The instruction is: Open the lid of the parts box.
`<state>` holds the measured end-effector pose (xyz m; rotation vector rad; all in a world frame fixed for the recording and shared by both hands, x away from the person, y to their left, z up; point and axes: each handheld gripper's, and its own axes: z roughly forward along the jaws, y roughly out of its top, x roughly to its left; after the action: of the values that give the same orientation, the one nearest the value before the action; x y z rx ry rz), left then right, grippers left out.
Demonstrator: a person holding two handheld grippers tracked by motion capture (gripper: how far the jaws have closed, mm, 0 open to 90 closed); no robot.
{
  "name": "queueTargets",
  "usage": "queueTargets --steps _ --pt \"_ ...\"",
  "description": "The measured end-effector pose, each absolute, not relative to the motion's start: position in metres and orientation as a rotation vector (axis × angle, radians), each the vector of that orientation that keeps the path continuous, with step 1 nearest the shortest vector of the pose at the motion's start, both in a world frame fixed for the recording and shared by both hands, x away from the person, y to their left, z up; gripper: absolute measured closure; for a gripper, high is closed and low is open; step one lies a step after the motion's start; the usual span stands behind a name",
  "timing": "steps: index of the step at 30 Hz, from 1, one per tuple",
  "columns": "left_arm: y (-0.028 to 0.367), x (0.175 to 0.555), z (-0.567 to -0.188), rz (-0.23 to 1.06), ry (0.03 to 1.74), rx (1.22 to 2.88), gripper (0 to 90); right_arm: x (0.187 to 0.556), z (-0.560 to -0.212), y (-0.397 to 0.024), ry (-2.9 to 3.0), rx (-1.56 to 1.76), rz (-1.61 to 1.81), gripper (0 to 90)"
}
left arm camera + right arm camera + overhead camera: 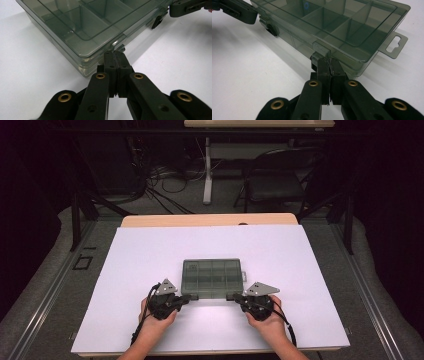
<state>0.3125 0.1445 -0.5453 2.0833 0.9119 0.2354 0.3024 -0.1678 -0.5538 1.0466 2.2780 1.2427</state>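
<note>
My left claw (114, 53) and right claw (328, 61) are both pinched shut with nothing in them, each tip right up against a latch on the near edge of the smoky compartment box (212, 278). It sits mid-counter (130, 270), lid down. Nothing blocks me; a chair (272, 185) stands way behind.

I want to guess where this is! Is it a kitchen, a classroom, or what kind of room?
Probably a lab or workshop set up for recording. A white board lies on a table with dark curtains around it, cables trail over the floor behind, and a black chair stands by another desk. On the board sits a clear compartment box.
</note>
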Motion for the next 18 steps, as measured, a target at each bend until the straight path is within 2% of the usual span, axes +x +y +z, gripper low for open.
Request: queueTargets --steps 18 --pt "0.142 0.316 -0.537 0.275 0.919 2.036 90.0 0.301 -0.540 -0.171 2.201 1.017 1.331 88.8"
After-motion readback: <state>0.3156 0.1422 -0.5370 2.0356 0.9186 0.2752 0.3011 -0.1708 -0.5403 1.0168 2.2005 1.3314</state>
